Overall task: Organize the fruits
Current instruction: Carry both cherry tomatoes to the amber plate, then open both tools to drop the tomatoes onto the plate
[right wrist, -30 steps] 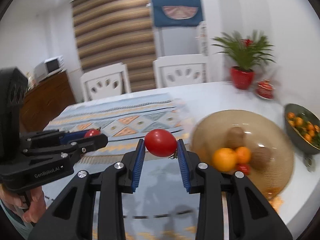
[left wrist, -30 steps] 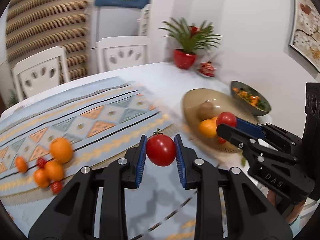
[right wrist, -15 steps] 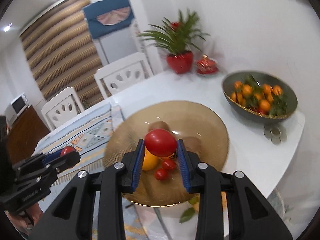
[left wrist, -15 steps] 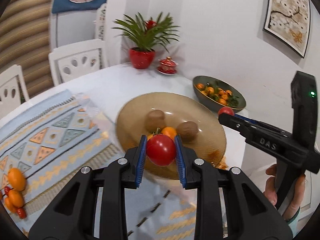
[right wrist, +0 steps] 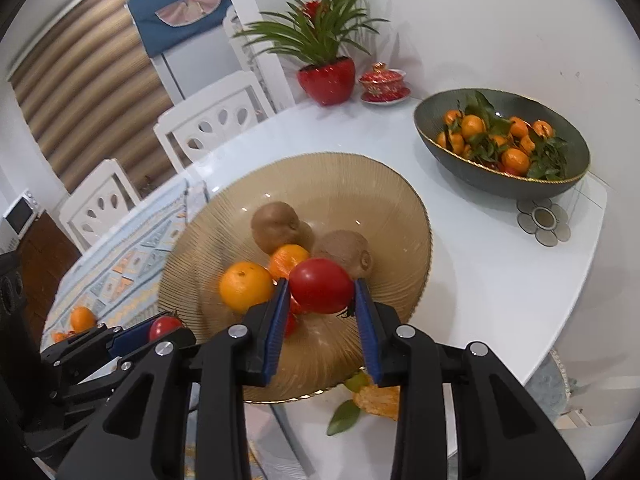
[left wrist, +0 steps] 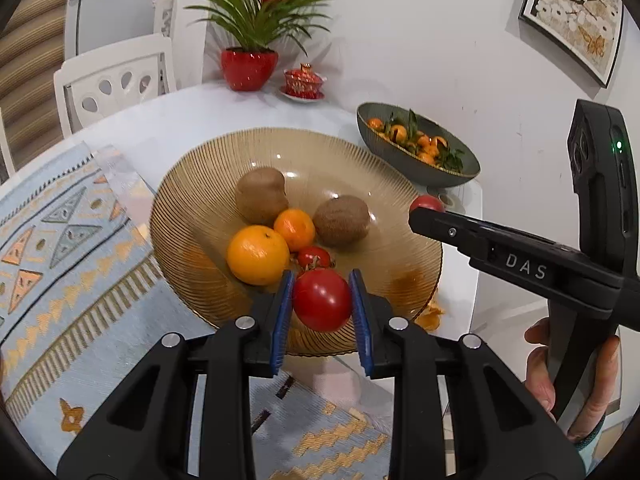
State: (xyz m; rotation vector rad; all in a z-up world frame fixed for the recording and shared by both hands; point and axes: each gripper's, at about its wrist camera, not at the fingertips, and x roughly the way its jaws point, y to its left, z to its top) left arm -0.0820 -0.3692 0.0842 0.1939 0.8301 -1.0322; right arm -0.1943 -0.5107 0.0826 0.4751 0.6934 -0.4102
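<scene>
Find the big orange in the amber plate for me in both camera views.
Left wrist view: big orange, left of centre, just above the left hand-held gripper.
Right wrist view: big orange, left of centre, beside the right hand-held gripper.
Shared landmark: amber plate.

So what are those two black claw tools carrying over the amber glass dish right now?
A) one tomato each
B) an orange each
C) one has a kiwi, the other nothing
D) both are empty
A: the left gripper has its blue jaws clamped on a red tomato, and the right gripper grips another tomato, both above the amber dish.
</scene>
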